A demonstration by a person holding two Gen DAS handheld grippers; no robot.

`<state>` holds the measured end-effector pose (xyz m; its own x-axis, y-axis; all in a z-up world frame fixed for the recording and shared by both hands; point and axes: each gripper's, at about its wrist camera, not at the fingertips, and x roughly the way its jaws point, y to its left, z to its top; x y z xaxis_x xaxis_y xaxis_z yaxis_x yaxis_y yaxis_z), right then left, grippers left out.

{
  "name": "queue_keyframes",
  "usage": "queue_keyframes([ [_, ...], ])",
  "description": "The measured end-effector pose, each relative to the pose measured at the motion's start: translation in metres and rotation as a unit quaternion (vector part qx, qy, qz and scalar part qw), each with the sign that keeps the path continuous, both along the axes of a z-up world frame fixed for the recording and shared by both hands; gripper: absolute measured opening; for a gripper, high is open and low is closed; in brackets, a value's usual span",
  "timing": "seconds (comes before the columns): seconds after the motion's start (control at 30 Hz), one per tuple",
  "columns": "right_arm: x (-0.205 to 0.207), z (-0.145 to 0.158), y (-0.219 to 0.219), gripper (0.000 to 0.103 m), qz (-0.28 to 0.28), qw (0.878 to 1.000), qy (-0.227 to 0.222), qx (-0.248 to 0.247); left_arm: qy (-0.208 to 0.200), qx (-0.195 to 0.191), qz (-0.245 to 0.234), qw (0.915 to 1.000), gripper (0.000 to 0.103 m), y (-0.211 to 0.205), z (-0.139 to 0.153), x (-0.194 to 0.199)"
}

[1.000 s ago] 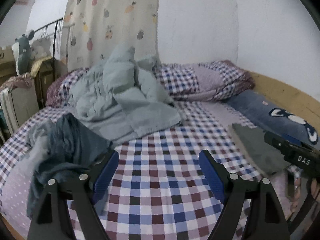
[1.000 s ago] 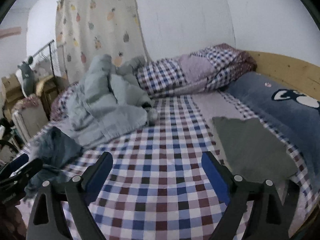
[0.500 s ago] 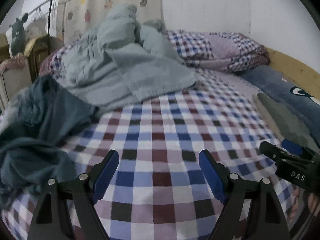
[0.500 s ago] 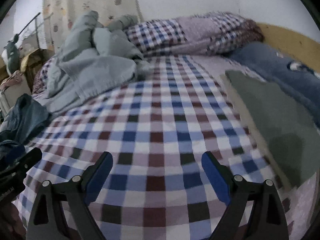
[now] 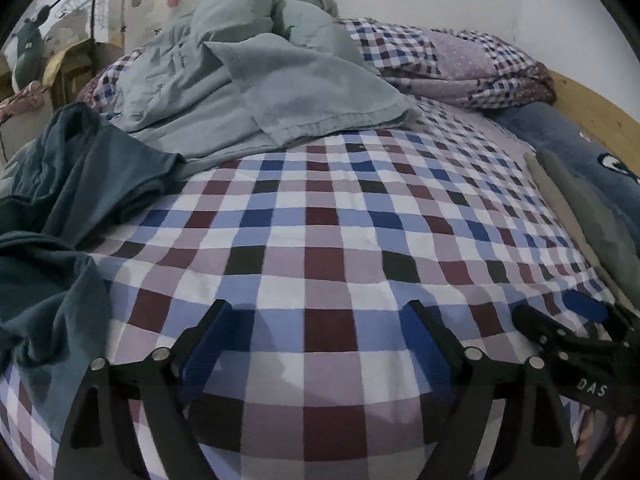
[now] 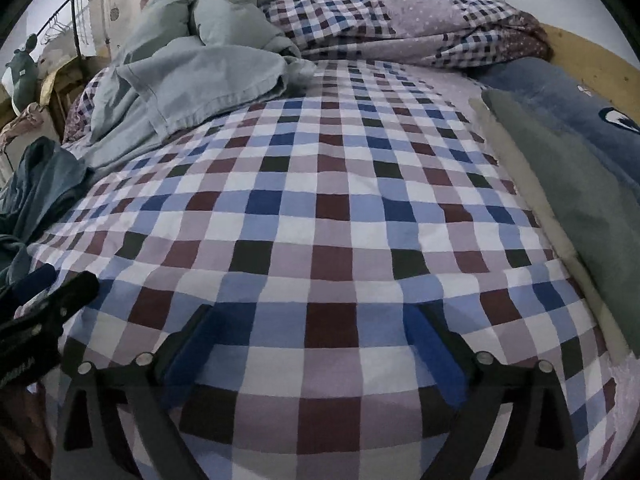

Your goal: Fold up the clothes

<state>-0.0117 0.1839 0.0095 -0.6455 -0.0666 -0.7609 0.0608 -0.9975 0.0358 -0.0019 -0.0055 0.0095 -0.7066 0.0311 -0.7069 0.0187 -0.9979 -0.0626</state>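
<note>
Clothes lie unfolded: teal garment (image 5: 60, 200) heaped left of the left gripper (image 5: 320, 344), fingers spread wide and empty, low over bare checked sheet (image 5: 328, 240); right gripper (image 6: 316, 344) likewise wide and empty, grey folded piece (image 6: 580, 208) right of it, presumably set aside as done.

Crumpled shirt (image 5: 60, 200) left, folded garment (image 6: 580, 200) right, on bed (image 6: 320, 220).
</note>
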Motion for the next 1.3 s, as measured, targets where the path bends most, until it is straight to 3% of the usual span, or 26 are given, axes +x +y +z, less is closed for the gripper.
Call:
queue_keyframes([
  [0.2, -0.0012, -0.0023, -0.0033, 0.101, 0.0, 1.0, -0.003, 0.01, -0.004, -0.002, -0.02, 0.9998, 0.101, 0.0059, -0.0039, -0.0011],
  [1.3, -0.003, -0.0029, -0.0041, 0.101, -0.001, 1.0, -0.001, 0.006, -0.008, -0.005, -0.024, 0.9997, 0.102, 0.0054, -0.0074, -0.0037],
])
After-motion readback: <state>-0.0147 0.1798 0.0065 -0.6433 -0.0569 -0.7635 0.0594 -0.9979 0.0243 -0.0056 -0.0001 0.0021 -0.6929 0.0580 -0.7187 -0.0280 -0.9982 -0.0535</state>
